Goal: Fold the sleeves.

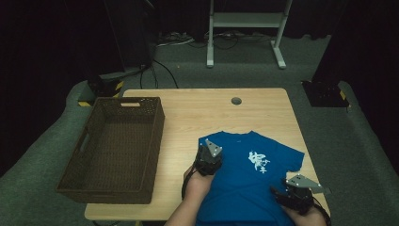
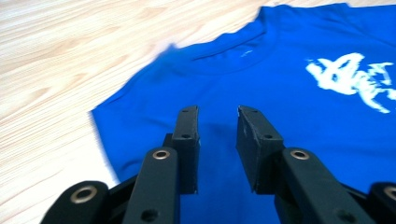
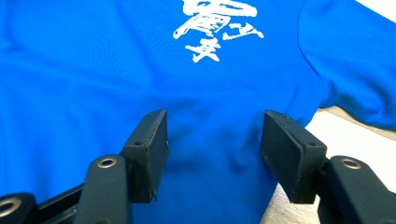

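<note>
Wooden counter (image 1: 197, 110) is occupied by a brown basket (image 1: 113, 148) and a blue T-shirt (image 1: 244, 188) laid flat at the near edge, white print up. Both jaws should be lowered evenly before fabric is pinched. Left hand-held gripper (image 2: 217, 126) and right hand-held gripper (image 3: 212, 140) are held agape, nothing gripped.

Dim room: grey carpet floor (image 1: 291, 75), white stand frame (image 1: 244, 21), cables (image 1: 162, 70), light wooden table (image 1: 188, 108) with grommet hole (image 1: 236, 100)
</note>
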{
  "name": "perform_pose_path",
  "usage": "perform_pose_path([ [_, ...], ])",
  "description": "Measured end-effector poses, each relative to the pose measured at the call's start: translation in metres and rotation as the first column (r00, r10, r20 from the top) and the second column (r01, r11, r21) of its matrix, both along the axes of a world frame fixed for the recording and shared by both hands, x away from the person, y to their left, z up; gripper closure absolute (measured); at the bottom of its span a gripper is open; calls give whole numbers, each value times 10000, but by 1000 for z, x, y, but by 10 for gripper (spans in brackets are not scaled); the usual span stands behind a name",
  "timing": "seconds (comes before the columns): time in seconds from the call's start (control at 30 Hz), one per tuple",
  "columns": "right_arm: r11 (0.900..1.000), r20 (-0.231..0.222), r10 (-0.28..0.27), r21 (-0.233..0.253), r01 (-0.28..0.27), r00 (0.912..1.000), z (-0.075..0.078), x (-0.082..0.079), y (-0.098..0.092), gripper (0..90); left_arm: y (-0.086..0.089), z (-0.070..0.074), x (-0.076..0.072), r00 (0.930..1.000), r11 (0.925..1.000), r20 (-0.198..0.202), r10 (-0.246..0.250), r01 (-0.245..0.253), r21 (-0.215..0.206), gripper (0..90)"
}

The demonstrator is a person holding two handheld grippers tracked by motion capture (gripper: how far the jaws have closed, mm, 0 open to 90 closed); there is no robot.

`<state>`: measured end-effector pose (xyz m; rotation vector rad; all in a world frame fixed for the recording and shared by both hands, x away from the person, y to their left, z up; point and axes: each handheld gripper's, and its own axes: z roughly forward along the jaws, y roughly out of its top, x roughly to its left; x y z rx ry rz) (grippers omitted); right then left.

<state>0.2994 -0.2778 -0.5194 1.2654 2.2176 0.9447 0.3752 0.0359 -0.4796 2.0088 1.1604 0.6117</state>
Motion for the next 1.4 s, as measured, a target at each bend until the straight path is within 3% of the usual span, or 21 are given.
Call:
perform_pose_path([
  [0.1,10000,-7,-9,0,9,10000,0,0,0,415,10,-3,-2,9999,9998,-30,120,-119,186,697],
  [0.27,10000,7,-26,18,26,10000,0,0,1,415,27,-18,-12,9987,9995,-402,308,-305,72,661],
  [0.5,10000,12,-23,29,23,10000,0,0,1,415,33,-39,-19,9965,9991,-734,391,-378,188,619],
  [0.77,10000,56,-8,36,8,10000,-1,0,2,415,38,-44,-22,9988,9994,-388,305,-310,-120,614],
  [1.07,10000,87,19,70,-19,10000,-1,0,4,407,53,-45,-19,9987,9990,-251,436,-438,-90,625],
  [1.23,9994,777,-69,350,42,9970,6,-2,2,399,59,-44,-15,9990,9994,-281,356,-356,8,620],
  [1.33,9990,677,-168,431,139,9976,6,-1,-1,391,57,-42,-14,9989,9992,-321,338,-331,222,550],
  [1.4,9991,613,-168,407,143,9980,5,0,-2,387,58,-40,-15,9990,9996,-361,274,-271,98,467],
])
